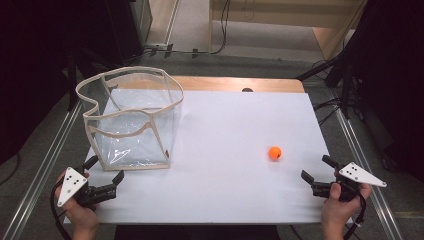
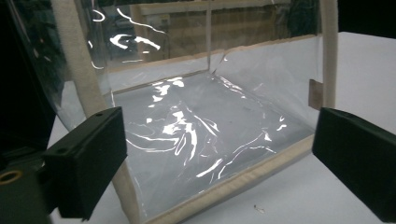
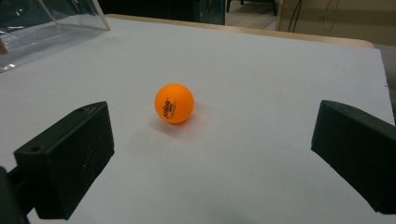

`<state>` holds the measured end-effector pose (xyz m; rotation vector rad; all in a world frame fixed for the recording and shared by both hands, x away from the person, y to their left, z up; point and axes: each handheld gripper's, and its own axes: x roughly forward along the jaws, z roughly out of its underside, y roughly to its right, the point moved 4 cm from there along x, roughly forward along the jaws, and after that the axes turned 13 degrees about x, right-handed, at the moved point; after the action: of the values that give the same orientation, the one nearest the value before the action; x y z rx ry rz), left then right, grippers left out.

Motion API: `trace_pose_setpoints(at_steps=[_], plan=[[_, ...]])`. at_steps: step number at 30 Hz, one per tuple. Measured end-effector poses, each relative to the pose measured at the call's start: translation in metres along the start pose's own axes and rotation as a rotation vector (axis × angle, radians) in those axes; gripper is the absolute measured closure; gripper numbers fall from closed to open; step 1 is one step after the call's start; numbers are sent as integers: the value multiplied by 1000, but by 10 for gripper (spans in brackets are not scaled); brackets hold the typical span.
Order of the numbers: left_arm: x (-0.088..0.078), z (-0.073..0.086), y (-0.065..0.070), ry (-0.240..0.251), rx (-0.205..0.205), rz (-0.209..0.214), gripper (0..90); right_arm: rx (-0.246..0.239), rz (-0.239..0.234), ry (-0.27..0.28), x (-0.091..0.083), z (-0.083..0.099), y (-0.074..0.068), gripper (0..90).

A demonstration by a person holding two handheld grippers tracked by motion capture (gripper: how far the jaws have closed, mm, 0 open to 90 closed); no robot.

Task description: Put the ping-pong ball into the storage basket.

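An orange ping-pong ball (image 1: 274, 153) rests on the white tabletop (image 1: 225, 150), right of centre. In the right gripper view the ball (image 3: 174, 103) lies a short way ahead of the wide-apart jaws. My right gripper (image 1: 318, 167) is open near the table's front right corner, apart from the ball. A clear plastic bag with beige trim (image 1: 131, 120) stands upright at the left. My left gripper (image 1: 104, 168) is open just in front of the bag's front bottom edge (image 2: 224, 184), with nothing between its jaws.
The table's wooden far edge (image 1: 235, 84) shows behind the white sheet. Metal rails (image 1: 45, 160) run along both sides of the table. Cables and dark stands lie on the floor beyond.
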<state>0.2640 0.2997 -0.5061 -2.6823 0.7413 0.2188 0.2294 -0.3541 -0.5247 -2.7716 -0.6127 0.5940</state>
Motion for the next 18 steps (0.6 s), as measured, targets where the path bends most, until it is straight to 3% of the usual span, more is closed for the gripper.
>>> trace_pose_setpoints(at_steps=[5, 18], plan=[[0, 0, 1, -4, 7, -1, 49, 7, -10, 6, -2, -2, 0, 0], [0, 1, 1, -8, 6, 3, 49, -38, -19, -28, 1, -17, -15, 0]])
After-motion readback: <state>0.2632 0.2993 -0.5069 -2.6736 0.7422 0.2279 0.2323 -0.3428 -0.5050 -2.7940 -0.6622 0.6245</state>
